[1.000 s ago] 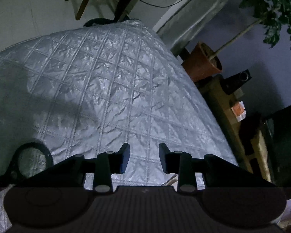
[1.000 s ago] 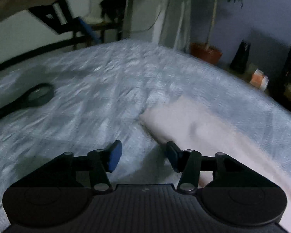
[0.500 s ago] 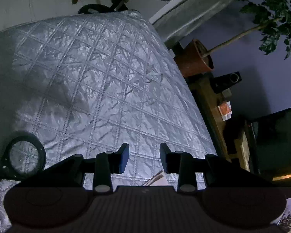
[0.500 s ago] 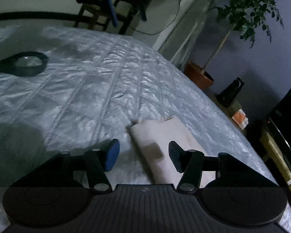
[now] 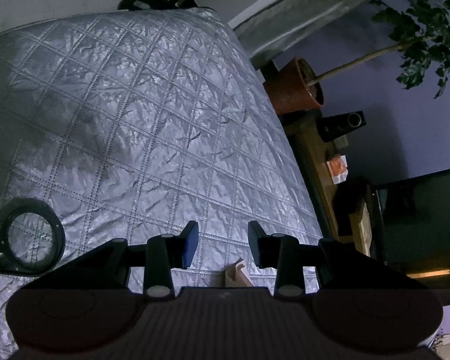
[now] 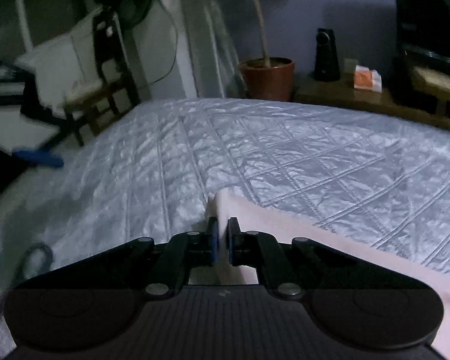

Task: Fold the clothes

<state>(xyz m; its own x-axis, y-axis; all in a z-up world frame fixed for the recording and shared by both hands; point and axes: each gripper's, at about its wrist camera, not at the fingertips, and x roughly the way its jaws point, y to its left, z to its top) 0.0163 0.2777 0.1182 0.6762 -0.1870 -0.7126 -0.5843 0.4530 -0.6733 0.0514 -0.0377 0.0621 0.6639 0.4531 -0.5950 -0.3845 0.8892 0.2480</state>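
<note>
- As its jaws are closing, the right claw (image 6: 222,234) pinches the near corner of the pink cloth (image 6: 285,225), which half a second ago lay loose between wide-open jaws.
- Left claw (image 5: 223,244) hangs partly open and empty over the bed (image 5: 141,114); only a tip of the cloth shows beneath it.
- Folded narrow, the cloth lies near the bed's edge.
- That fresh grip likely starts the next fold.
- A black ring (image 5: 30,237) lies off to the side.

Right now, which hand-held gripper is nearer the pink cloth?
Right. The right hand-held gripper is closing on the pink cloth's corner, cloth between its jaws. The left hand-held gripper is open above the quilt, the cloth only peeking in below it, untouched.
</note>
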